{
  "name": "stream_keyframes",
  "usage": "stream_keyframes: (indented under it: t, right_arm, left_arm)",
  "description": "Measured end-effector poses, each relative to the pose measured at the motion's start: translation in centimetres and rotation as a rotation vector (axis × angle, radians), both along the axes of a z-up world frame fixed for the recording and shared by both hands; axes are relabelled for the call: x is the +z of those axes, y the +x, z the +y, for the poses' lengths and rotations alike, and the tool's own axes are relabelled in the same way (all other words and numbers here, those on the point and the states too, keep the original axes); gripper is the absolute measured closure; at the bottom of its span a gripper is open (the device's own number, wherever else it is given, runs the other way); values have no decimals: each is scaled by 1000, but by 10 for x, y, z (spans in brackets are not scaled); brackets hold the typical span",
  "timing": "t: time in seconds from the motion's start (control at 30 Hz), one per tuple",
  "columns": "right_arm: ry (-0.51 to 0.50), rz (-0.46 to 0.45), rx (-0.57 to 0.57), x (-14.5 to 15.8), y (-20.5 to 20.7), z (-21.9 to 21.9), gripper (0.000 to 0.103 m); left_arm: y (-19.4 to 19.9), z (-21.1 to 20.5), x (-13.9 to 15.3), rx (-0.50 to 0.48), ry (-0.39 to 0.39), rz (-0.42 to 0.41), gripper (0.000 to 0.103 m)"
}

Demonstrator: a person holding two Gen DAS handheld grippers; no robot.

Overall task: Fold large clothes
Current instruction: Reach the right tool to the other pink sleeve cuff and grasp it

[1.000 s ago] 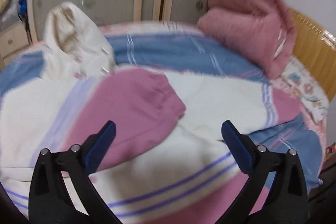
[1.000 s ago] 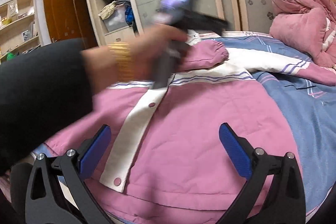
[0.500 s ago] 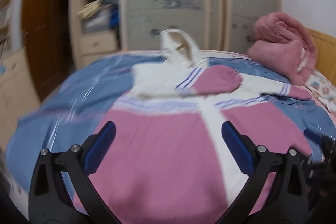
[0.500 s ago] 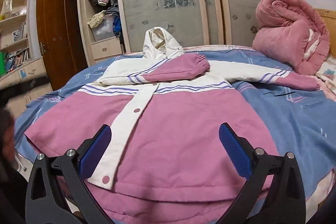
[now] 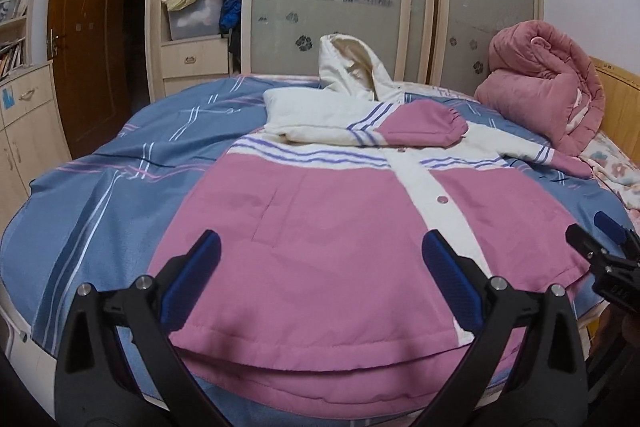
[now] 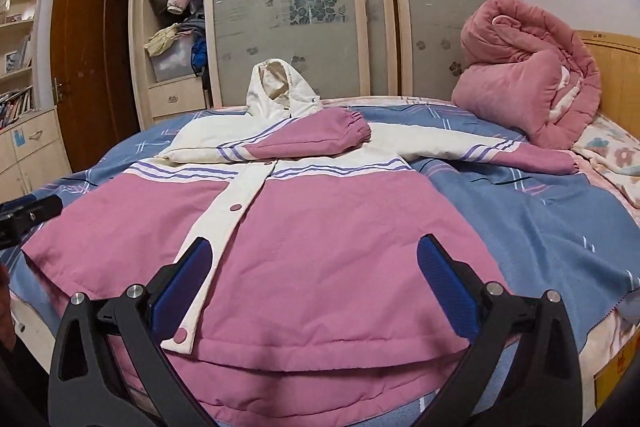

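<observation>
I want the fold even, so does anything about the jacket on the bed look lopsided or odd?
Yes. The jacket is asymmetric: one sleeve is folded across the chest, while the other sleeve lies stretched out toward the pink quilt. The hood stands up instead of lying flat.

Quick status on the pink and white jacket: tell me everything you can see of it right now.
The jacket lies front-up and flat on the blue striped bedspread, snapped shut along a white placket. Padded-looking fabric: pink body, white yoke with purple stripes, white hood propped up at the far end. One sleeve is folded across the chest; the other sleeve stretches out toward the rolled pink quilt. The hem hangs over the bed edge. Neither open gripper touches it.
</observation>
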State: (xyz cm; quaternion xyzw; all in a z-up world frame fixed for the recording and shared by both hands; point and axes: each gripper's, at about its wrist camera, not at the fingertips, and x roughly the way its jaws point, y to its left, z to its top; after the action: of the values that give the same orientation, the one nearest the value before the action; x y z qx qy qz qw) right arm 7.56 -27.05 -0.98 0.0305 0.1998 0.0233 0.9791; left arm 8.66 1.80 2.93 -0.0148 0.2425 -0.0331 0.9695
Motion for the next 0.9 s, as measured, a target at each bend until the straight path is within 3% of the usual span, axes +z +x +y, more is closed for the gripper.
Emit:
stream_keyframes:
  t: [0.53, 0.63, 0.9]
  right_arm:
    - [-1, -8, -22, 4, 11, 0, 1]
    - [50, 9, -21, 5, 11, -7, 1]
    - [49, 12, -10, 5, 10, -7, 1]
  left_arm:
    - [11, -12, -15, -22, 29, 41, 2]
    - [9, -11, -13, -31, 6, 48, 2]
    - [9, -13, -12, -42, -9, 53, 2]
